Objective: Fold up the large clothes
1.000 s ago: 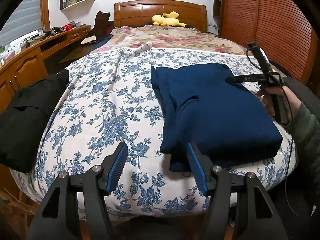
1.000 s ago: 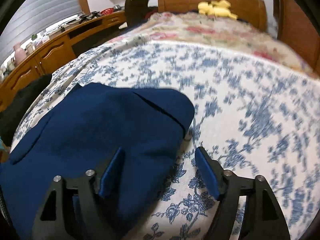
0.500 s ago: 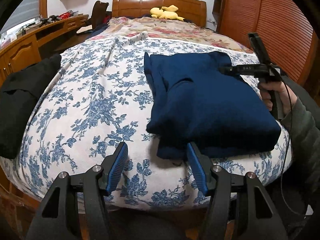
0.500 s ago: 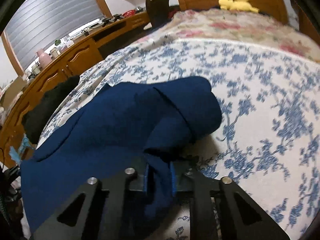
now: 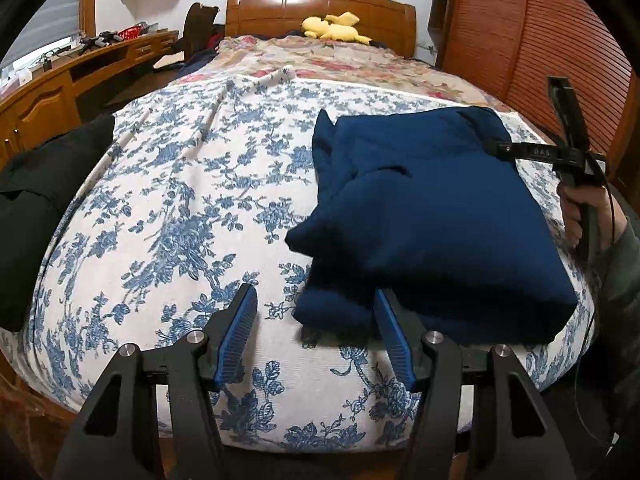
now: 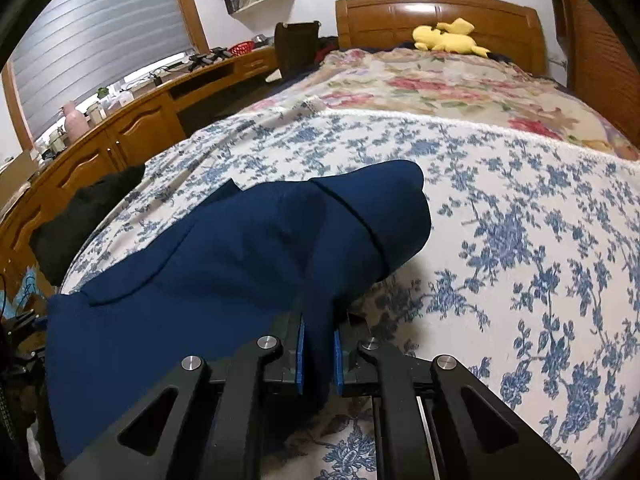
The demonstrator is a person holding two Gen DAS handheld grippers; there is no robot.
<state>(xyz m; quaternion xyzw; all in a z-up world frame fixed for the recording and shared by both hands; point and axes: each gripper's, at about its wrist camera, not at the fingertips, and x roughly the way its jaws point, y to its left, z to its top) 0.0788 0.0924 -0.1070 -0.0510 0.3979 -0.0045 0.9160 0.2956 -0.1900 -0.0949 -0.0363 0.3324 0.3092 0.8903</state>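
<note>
Navy sweater (image 5: 432, 216) folded on floral bedspread (image 5: 180, 208).
Right gripper (image 6: 319, 354) pinches its edge; left gripper (image 5: 316, 336) jaws wide, at near corner.

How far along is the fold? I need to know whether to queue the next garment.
Mostly done: the navy garment already lies as a compact folded block on the floral bedspread. In hand: the right gripper is shut on its edge; the left gripper is open at the near corner. Left: that loose corner still sticks out.
</note>
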